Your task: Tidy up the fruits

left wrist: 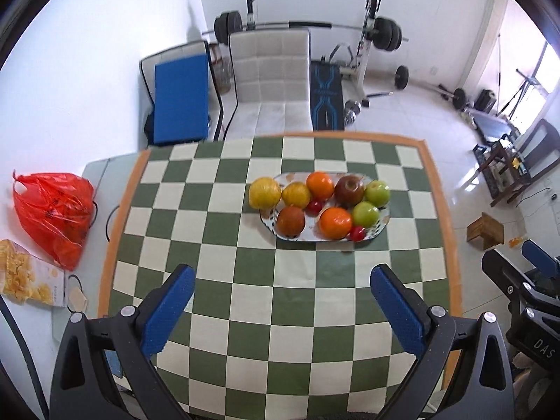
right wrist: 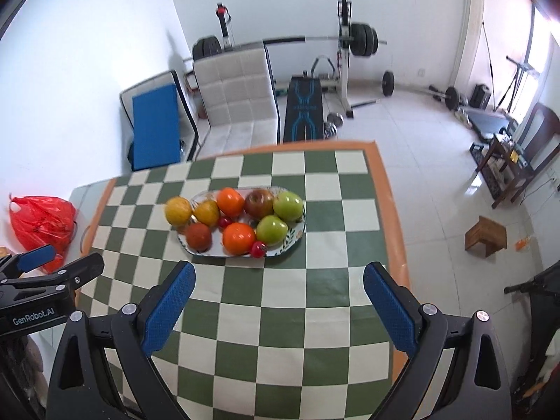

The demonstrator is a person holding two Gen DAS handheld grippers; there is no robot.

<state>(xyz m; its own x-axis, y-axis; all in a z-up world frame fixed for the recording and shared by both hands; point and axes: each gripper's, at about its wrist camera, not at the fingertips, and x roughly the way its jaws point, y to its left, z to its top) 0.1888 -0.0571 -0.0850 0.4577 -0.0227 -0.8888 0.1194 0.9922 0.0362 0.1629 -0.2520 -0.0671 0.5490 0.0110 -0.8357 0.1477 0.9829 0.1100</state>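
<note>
White-walled room, tiled floor [left wrist: 420,112], barbell rack [left wrist: 367,35], cream chair [left wrist: 269,66].

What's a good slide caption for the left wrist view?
Open left gripper above checkered table, facing a plate of fruit.

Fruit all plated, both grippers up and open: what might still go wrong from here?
1. The leftmost yellow fruit hangs over the plate rim; a nudge may roll it onto the table.
2. The small red fruit sits at the near rim and might slip off.
3. Fruits are packed touching, so regrasping an orange with wide jaws would likely push its neighbours, such as the green apple.
</note>
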